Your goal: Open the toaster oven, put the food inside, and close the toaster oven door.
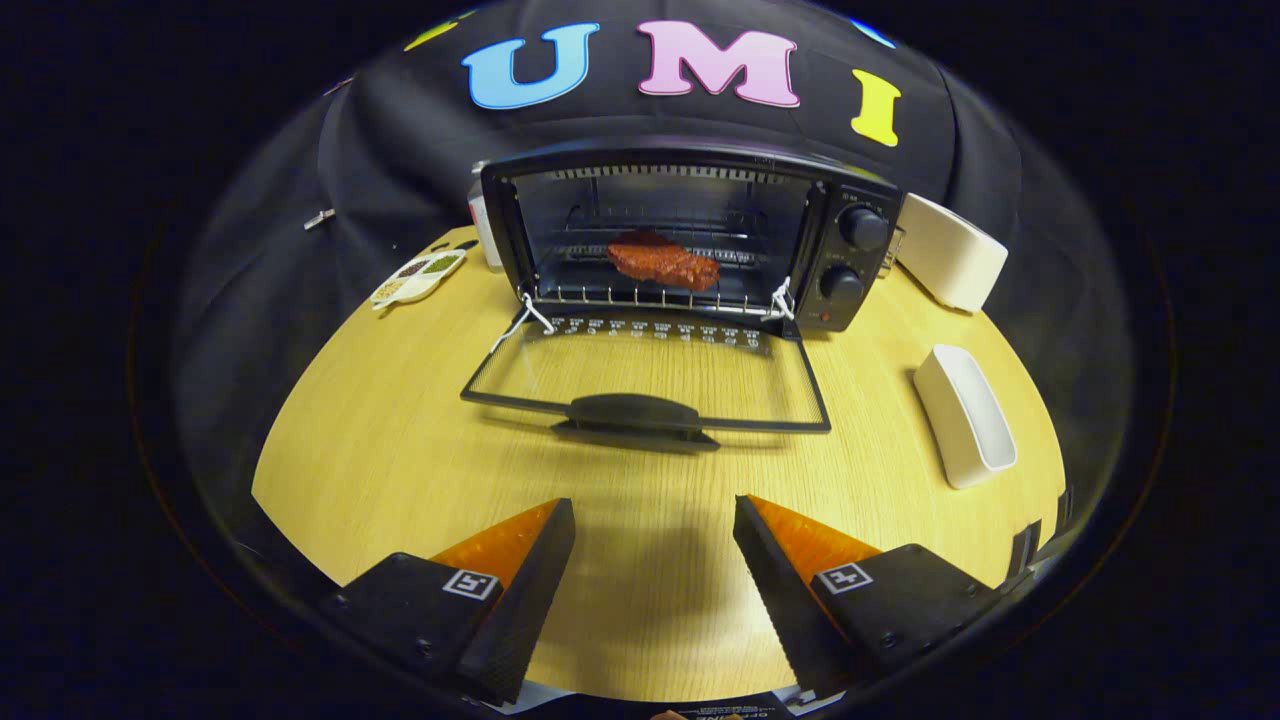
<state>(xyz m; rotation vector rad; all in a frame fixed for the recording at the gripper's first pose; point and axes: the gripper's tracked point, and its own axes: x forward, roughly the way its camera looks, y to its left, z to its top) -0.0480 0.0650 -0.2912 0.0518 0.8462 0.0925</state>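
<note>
Two fingers of the gripper (655, 535) stand wide apart with nothing between them — bare wooden table (400, 450) under them. Well ahead sits the toaster oven (690, 235), its glass door (645, 385) dropped flat toward the fingers. The food (663, 262) — a reddish slab, perhaps meat — lies on the rack inside. Right of the oven rests a white dish (965, 415); left of it, a small tray (418, 277).

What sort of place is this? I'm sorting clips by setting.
Likely a staged kitchen tabletop in a recording booth, not a real kitchen: a toaster oven with its door down on a wooden table, black cloth wall behind. The tongs hang open and empty.
</note>
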